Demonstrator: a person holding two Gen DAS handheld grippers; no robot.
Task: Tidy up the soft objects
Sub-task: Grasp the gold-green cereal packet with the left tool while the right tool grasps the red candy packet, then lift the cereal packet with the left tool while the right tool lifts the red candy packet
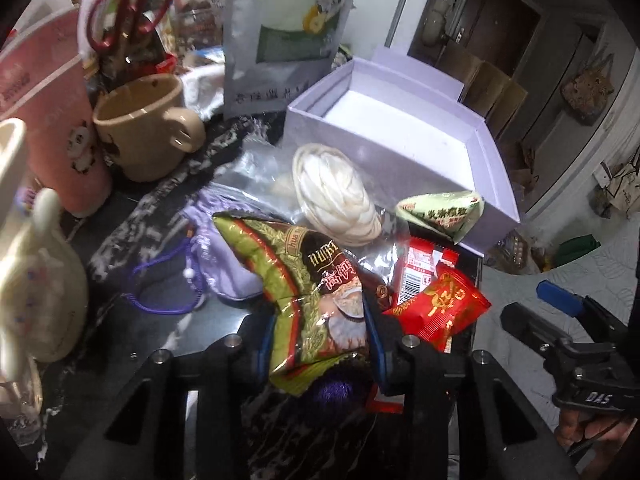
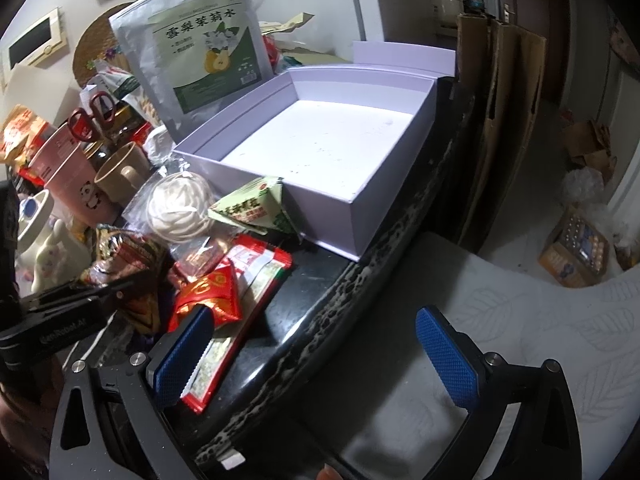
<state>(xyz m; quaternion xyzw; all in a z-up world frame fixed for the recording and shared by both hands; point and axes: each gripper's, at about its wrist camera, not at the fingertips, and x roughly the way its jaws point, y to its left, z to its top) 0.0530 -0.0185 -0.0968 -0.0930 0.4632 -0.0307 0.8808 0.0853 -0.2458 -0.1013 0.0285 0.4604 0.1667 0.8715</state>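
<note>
table (image 2: 304, 280): dark marbled top, crowded; soft packets heaped on the near side, box at the far right edge.
box (image 2: 336, 200): white, lidless, nothing in it yet — I take it as the drop target for the soft things.
silver pouch (image 2: 200, 48): stands upright behind the box, touching its back-left wall; not in play.
mugs: pink cup (image 1: 44, 112) and tan mug (image 1: 144, 128) stand left of the pile, clear of the lift path.
green-gold packet (image 1: 304, 288): crinkly foil snack bag, lying at the near edge of the pile, partly over a lilac pouch (image 1: 228, 264).
left gripper (image 1: 320, 344): jaws pressed in on the green-gold packet's lower end — pinched, bag buckling between the pads.
right gripper (image 2: 320, 360): jaws spread wide, nothing between them; left pad sits over the red packet (image 2: 208, 296), right pad hangs off the table edge.
others waiting: bagged white bun (image 1: 336, 196), green triangular packet (image 1: 440, 212) touching the box's front wall, flat red-white packet (image 2: 256, 276).
step: grasp made, lift not started — first item of the sort, by my read.
next: raise the packet clear of the pile, carry it up-right over the box wall, release inside. Foil is slippery and limp; expect sag, and watch it doesn't drag the red packet along.
</note>
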